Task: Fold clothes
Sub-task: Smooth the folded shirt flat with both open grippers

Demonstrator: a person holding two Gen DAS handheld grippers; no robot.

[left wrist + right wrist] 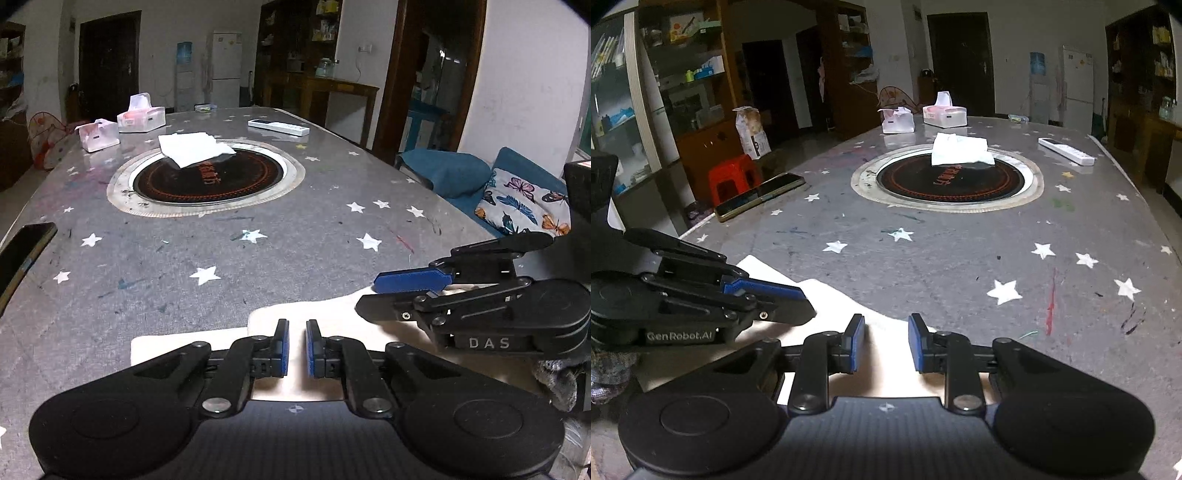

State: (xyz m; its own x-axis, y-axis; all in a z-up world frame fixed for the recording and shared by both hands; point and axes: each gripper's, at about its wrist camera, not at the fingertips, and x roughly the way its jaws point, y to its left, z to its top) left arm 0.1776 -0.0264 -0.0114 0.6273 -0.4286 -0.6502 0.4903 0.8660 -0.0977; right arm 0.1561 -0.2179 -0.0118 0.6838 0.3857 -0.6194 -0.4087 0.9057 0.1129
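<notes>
Two hand-held grippers over a pale folded garment (332, 317) at the near edge of the star-patterned counter (258, 229), left hand-held gripper (297, 326) nearly pressed together — nothing pinched, right hand-held gripper (886, 323) slightly spread above the cloth, round burner (207, 177) far beyond the garment.

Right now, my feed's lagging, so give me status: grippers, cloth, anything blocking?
Left gripper shut on the flat white cloth. Right gripper open over it. Nothing blocking; black phone far aside.
</notes>
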